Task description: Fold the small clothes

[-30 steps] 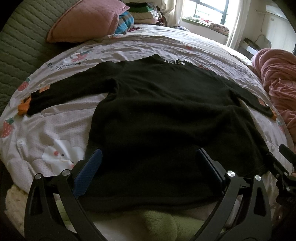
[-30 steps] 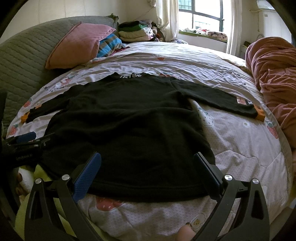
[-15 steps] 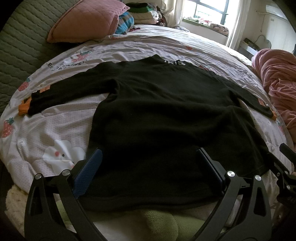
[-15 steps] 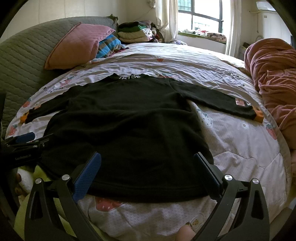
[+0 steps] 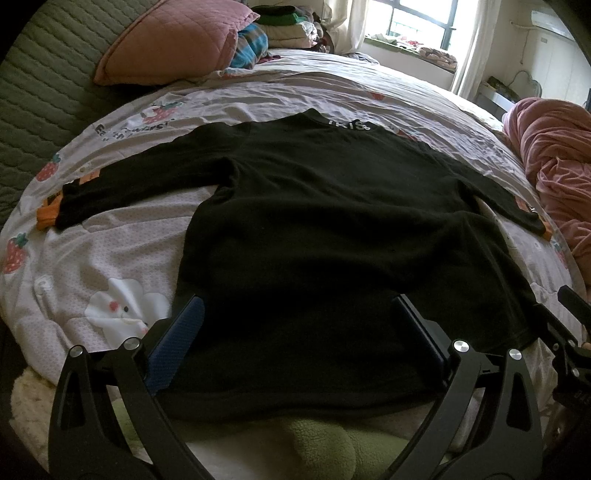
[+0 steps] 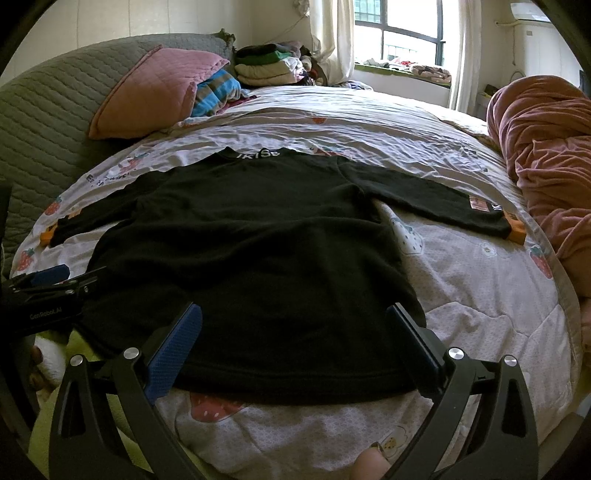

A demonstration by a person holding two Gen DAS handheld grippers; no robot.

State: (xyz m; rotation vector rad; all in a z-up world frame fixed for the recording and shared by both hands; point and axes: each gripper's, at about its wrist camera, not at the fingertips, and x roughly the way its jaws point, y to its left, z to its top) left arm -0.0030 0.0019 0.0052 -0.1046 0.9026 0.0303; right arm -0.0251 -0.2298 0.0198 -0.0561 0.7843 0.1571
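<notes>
With both jaws wide open and empty over the black sweatshirt [image 5: 325,236] hem, best lowered to straddle each hem corner before closing.

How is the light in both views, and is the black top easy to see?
Left wrist view: window blown out, top a dark mass with little fold detail. Right wrist view: window also glares, top equally dark; fisheye bends the bed edge in both.

The white lettering on the black sweater's collar [image 6: 258,155] is too small to read, its hem (near edge) sits partly behind the left gripper's fingers [image 5: 177,343], and the pink blanket [image 6: 546,162] is cut off at the frame's right edge.
</notes>
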